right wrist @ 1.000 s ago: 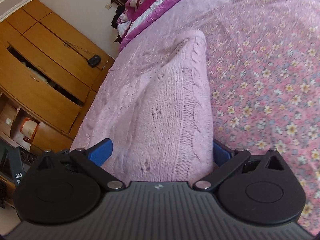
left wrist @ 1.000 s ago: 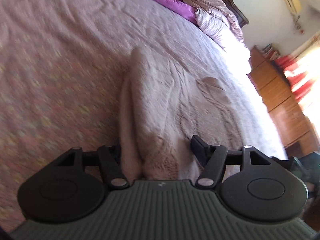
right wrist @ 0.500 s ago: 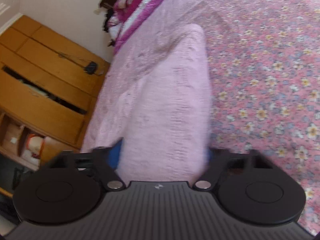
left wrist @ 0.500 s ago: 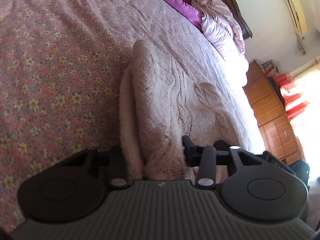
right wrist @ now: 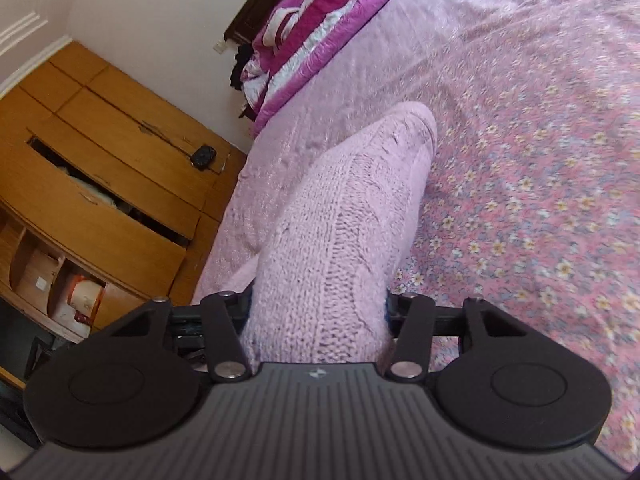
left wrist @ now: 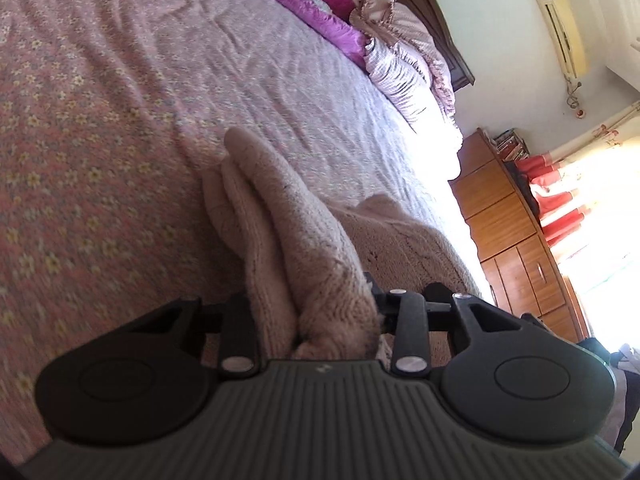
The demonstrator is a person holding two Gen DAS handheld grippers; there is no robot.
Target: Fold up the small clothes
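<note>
A pale pink cable-knit sweater point(left wrist: 288, 216) lies on the flowered pink bedspread point(left wrist: 100, 128). One end is bunched in folds between the fingers of my left gripper point(left wrist: 308, 312). Those jaws are closing and press on the knit, which rises off the bed toward the camera. In the right wrist view the same sweater point(right wrist: 360, 200) runs as a thick folded band from the bedspread point(right wrist: 540, 180) up into my right gripper point(right wrist: 318, 312). Its jaws are closing too, and the knit fills the whole gap. The fabric hides the fingertips of both grippers.
Magenta and white quilts with pillows point(left wrist: 360, 20) are piled at the head of the bed. A wooden chest of drawers point(left wrist: 516, 248) stands beyond one side of the bed by a bright window. On the other side stands a wooden cabinet point(right wrist: 100, 184) with a small black device point(right wrist: 203, 156) on it.
Both grippers have closed in on the sweater's near edge and risen, and the knit comes up off the bedspread with them. The band has narrowed between the jaws.
</note>
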